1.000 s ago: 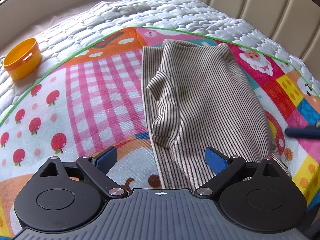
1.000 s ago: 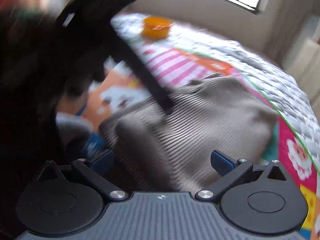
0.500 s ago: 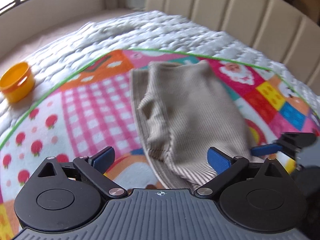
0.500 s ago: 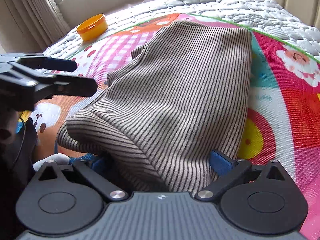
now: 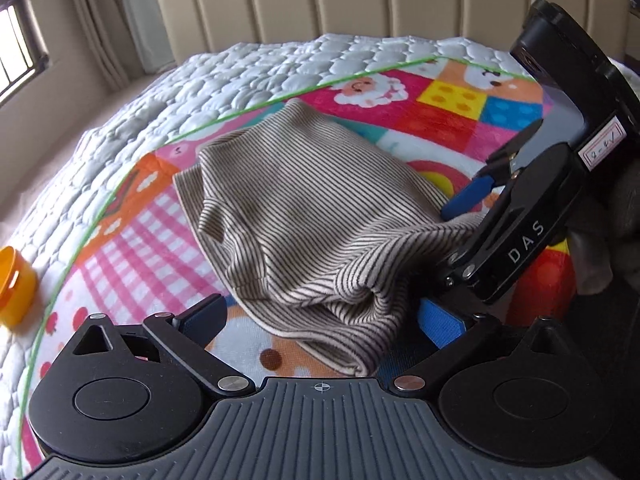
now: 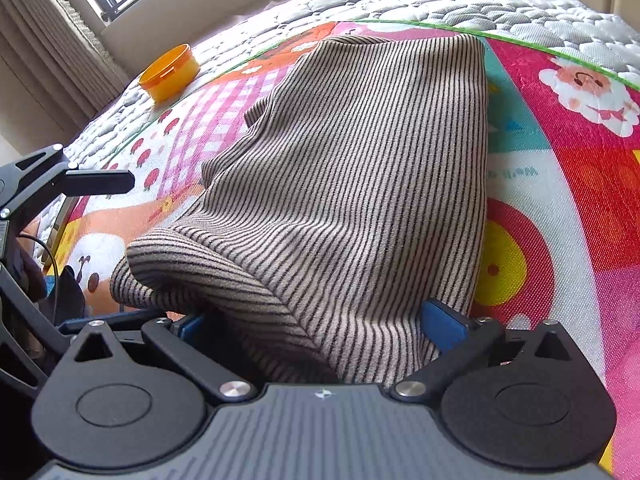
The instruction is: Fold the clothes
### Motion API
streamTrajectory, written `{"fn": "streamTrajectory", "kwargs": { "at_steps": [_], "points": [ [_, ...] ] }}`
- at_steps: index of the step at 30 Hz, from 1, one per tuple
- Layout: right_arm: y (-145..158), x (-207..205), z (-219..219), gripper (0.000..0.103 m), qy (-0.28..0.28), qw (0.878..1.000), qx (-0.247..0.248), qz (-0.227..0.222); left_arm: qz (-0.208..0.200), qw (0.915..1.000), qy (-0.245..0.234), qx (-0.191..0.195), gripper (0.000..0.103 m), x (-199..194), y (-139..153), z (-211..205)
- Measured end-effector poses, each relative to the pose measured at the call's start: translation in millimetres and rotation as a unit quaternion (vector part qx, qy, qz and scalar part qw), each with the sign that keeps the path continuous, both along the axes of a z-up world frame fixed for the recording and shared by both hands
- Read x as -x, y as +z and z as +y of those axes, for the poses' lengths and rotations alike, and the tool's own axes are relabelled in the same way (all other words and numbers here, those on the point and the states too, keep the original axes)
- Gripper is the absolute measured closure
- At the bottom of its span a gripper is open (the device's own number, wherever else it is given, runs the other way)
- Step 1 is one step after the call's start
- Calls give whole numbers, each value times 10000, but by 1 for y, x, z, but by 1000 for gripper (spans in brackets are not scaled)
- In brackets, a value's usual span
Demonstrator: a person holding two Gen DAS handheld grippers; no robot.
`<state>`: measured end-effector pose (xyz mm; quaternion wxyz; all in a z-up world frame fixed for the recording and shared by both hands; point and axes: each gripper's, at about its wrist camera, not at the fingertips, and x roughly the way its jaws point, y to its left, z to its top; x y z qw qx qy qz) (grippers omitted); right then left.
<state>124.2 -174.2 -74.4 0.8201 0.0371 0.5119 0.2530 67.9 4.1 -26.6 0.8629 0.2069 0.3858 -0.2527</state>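
Striped garment (image 6: 352, 184) lies partly folded on play mat (image 6: 560, 184) on bed, near end bunched and raised. My right gripper (image 6: 320, 324) spread, near edge of cloth between its fingers, not pinched. My left gripper (image 5: 320, 320) spread at near-left fold. Judgement: about midway; final fold and flattening remain.

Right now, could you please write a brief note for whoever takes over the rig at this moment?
Left gripper: open, holding nothing, at the near edge of the striped garment.
Right gripper: fingers open around the garment's near end, not clamped.
The garment lies partly folded and bunched on the colourful play mat; the orange container sits apart on the quilt.
Done: a rough first fold.
Left: grip, fold again, flatten.
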Motion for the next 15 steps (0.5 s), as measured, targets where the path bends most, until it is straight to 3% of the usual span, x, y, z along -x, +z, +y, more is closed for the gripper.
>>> {"fn": "streamTrajectory", "kwargs": {
  "at_steps": [5,10,15],
  "points": [
    [0,-1,0,0,-2,10000,-8,-3,124,9999,-9,-112,0,-2,-4,1],
    [1,1,2,0,55,9999,62,-76,137,9977,-442,-488,0,7,-16,-12],
    [14,19,17,0,451,9936,632,-817,-62,9968,-141,-782,0,-4,-30,-14]
  ]
}}
